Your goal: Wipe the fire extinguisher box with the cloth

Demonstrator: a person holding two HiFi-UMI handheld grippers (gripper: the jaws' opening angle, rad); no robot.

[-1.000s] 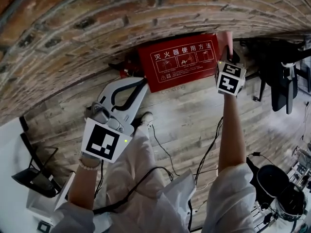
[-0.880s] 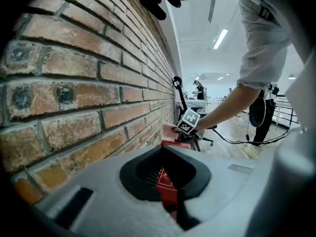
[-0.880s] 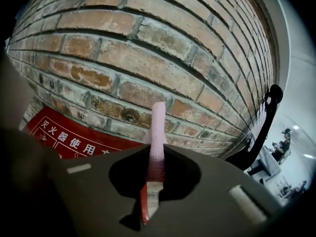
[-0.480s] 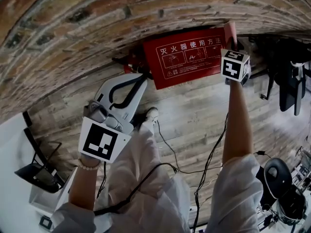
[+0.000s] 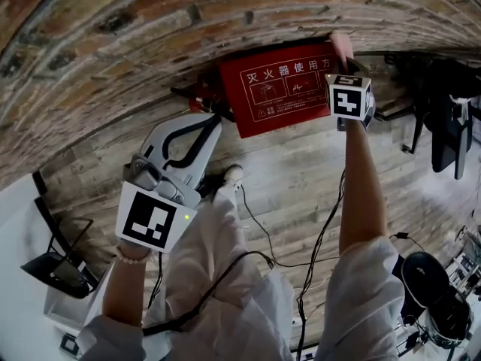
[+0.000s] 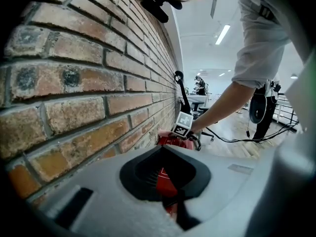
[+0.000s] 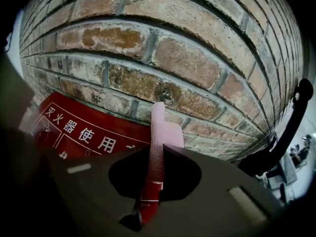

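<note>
Fire extinguisher box (image 5: 278, 89): red, with white print on its face, down on the wooden floor (image 5: 293, 179) and hard against the brick wall (image 5: 150, 36).
Cloth (image 5: 342, 45): pink, at the box's right end, right by the bricks.
Right hand-held gripper (image 5: 347, 70): at that same end of the box, jaws hidden under its marker cube (image 5: 347, 98) in the head view.
Right gripper view: fills that gap; jaws of the right hand-held gripper (image 7: 150, 191) closed on the cloth (image 7: 160, 125), which stands up in a narrow fold between them, its top reaching across the brick wall (image 7: 173, 48); printed face of the fire extinguisher box (image 7: 84, 130) to the left (a red strip low between the jaws, cloth or box edge, not clear which).
Left hand-held gripper (image 5: 204, 135): held low over the floor just left of the box, apart from it, jaws brought together at the tips with nothing in them.
Left gripper view: looks along the brick wall (image 6: 74, 83); red of the box (image 6: 165, 181) beyond the left hand-held gripper (image 6: 173, 204), and farther off the other gripper's marker cube (image 6: 183, 125) at the box's far end.
Cables (image 5: 259, 239): loose on the floor, seen only from the head view.
</note>
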